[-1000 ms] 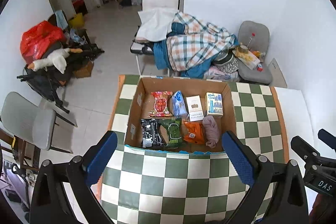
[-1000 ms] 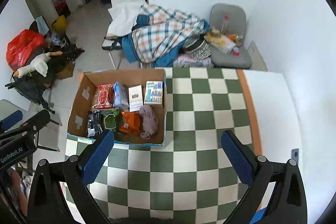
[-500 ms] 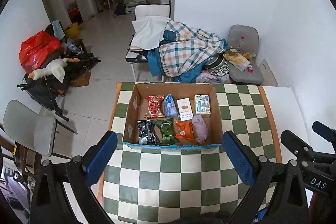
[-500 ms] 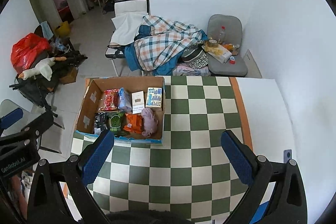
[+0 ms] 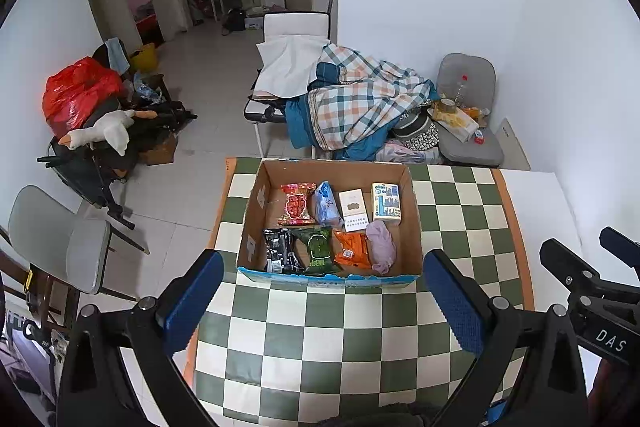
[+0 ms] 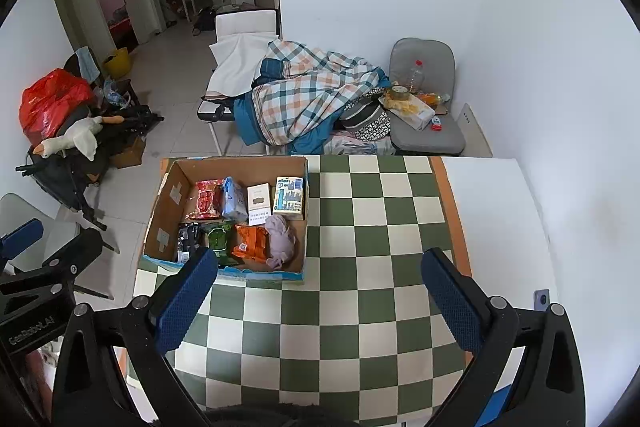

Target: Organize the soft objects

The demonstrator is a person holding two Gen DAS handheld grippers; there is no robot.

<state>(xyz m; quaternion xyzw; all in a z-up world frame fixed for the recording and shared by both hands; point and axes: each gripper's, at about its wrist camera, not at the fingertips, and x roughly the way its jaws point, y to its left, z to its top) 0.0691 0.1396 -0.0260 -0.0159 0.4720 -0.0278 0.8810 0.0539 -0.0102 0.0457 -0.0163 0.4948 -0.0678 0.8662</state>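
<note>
A cardboard box point(image 5: 256, 203) point(image 6: 168, 199) stands on the green and white checked table. It holds several snack packs, two small cartons and a crumpled lilac cloth point(image 5: 381, 246) point(image 6: 281, 239) at its near right corner. My left gripper point(image 5: 322, 303) is open and empty, held high above the table in front of the box. My right gripper point(image 6: 318, 297) is open and empty too, above the checked cloth to the right of the box.
The checked tablecloth point(image 6: 360, 307) ends in an orange border, with white tabletop point(image 6: 500, 227) beyond. Behind the table stand a cot with a plaid blanket point(image 5: 360, 103), a grey chair with clutter point(image 5: 468, 123), and a folding chair point(image 5: 60, 239) at the left.
Both grippers have pulled back and up from the box, which now looks smaller and farther. Both stay open and empty.
</note>
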